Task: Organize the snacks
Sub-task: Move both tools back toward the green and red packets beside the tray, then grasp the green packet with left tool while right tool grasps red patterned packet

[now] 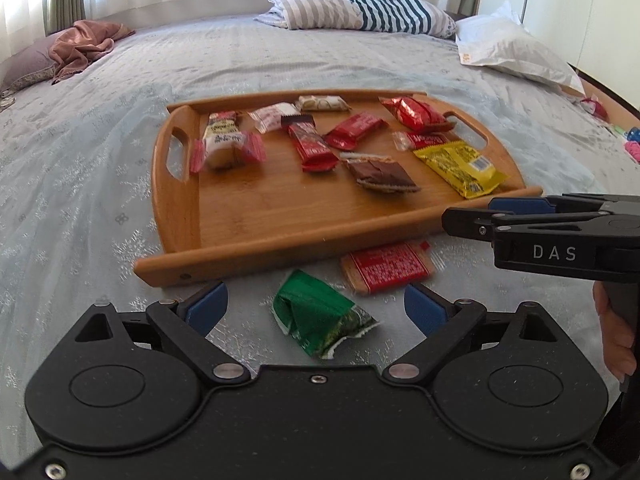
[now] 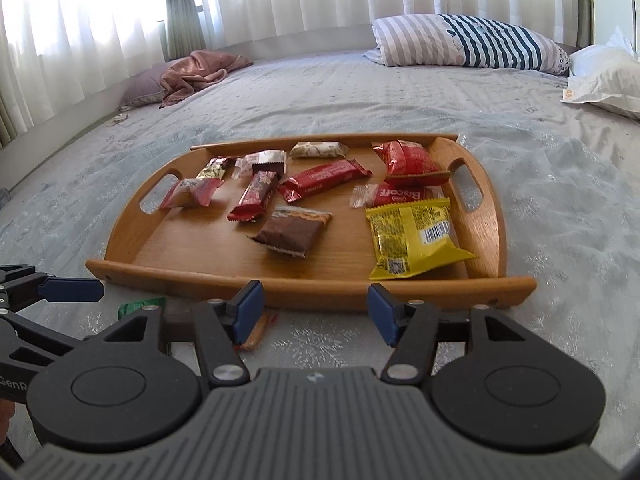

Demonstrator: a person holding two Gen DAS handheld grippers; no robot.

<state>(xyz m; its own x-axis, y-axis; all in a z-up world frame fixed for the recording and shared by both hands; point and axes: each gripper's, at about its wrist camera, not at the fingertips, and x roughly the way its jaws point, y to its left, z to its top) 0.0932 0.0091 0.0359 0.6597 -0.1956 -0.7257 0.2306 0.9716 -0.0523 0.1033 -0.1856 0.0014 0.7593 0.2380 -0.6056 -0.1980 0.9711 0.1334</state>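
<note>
On the bed: everything I was working over sat on a pale blue-grey bedspread (image 1: pixel 100 184), snowflake print.
Pillows: striped pillow (image 1: pixel 360 8) at the far edge, white pillow (image 1: pixel 516 48) to its right, pink cloth (image 1: pixel 86 42) bunched far left.
Tray: wooden tray (image 1: pixel 248 216) with cut-out handles lay flat mid-bed, near half bare, snacks spread over the far half.
Left gripper: my left gripper (image 1: pixel 316 308) had its blue pads spread wide, nothing pinched, green packet on the cover between and just beyond the pads, not touched.
Right gripper: my right gripper (image 2: pixel 316 312) stood open too, jaws empty, pointing at the tray's near rail; in the left view it came in from the right with a hand (image 1: pixel 616 332) on its grip.
Yellow packet: yellow packet (image 2: pixel 416 236) sat at the tray's right near corner, barcode up.
Off-tray snacks: green packet (image 1: pixel 320 316), crumpled, lay on the cover just in front of the tray; red biscuit pack (image 1: pixel 386 268) lay beside it to the right, close to the rail.
Tray snacks: brown wafer pack (image 2: pixel 294 232) near centre, two long red bars (image 2: pixel 324 178) behind it, a Biscoff pack (image 2: pixel 400 196) above the yellow one, puffy red pack (image 2: pixel 406 158) at far right.
Small ones: pale wrapped sweets along the far rail, labels too blurred for me to read.
</note>
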